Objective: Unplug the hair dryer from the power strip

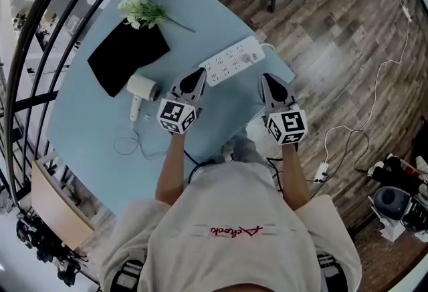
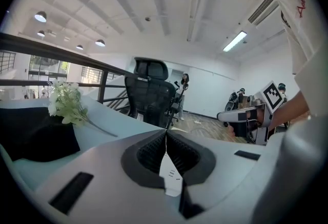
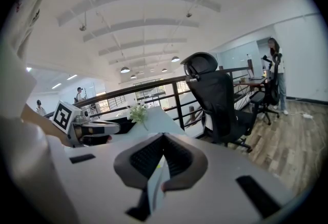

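- the left gripper [image 1: 198, 75] is clenched on nothing; its tip is just beside the left end of the white strip [image 1: 233, 60].
- the right gripper [image 1: 267, 78] is clenched too and empty, near the strip's right end, over the near edge of the blue table [image 1: 93, 123].
- the white dryer [image 1: 142, 88] lies on the table left of the left gripper, beside a black cloth [image 1: 127, 55].
- its cord [image 1: 128, 144] loops toward the person; whether it is plugged into the strip cannot be told.
- flowers [image 1: 142, 9] lie at the cloth's far end.

Hair dryer [image 1: 142, 88] left of power strip [image 1: 233, 61]
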### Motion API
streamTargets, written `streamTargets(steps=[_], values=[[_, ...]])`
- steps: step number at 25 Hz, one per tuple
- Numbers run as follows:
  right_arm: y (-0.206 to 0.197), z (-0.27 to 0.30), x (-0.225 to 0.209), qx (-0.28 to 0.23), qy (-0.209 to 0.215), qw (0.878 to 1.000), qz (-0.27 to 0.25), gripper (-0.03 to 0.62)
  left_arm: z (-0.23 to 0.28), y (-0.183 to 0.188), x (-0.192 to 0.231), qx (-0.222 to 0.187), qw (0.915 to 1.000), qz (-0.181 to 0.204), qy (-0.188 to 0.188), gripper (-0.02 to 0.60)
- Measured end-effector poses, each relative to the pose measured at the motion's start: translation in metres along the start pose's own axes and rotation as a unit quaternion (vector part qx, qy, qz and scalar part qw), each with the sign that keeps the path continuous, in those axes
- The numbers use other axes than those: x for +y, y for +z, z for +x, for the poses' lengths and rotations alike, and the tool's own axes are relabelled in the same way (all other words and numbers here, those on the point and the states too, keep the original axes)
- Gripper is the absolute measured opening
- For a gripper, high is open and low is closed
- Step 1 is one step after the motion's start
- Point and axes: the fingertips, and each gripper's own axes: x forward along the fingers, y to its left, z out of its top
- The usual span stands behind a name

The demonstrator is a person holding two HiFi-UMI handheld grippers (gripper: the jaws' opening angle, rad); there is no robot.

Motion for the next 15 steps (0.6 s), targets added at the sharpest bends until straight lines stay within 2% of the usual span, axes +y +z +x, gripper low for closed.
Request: streamTargets(steps=[5, 9, 10, 11, 12, 15], values=[[-0.014, -0.001, -0.005, 0.008, -0.004, 1.0, 0.006, 0.017, 0.01, -0.016, 0.001, 0.016, 0.9999, 0.003, -0.004, 0.009], [-0.02, -0.002, -0.01, 0.012, -0.008, 1.0, 0.008, 0.017, 0.019, -0.027, -0.001, 0.034, 0.9991, 0.021, -0.009, 0.014], [-0.02, -0.002, -0.011, 0.013, -0.009, 1.0, 0.008, 0.017, 0.022, -0.029, -0.002, 0.038, 0.9988, 0.028, -0.01, 0.034], [-0.02, -0.003, -0.012, 0.013, -0.009, 1.0, 0.009, 0.017, 0.024, -0.031, -0.003, 0.042, 0.9985, 0.032, -0.012, 0.088], [-0.021, -0.003, -0.012, 0.014, -0.01, 1.0, 0.009, 0.017, 0.026, -0.033, -0.004, 0.045, 0.9982, 0.036, -0.014, 0.115], [-0.02, -0.002, -0.013, 0.014, -0.008, 1.0, 0.008, 0.017, 0.032, -0.037, -0.007, 0.054, 0.9968, 0.055, -0.022, 0.155]])
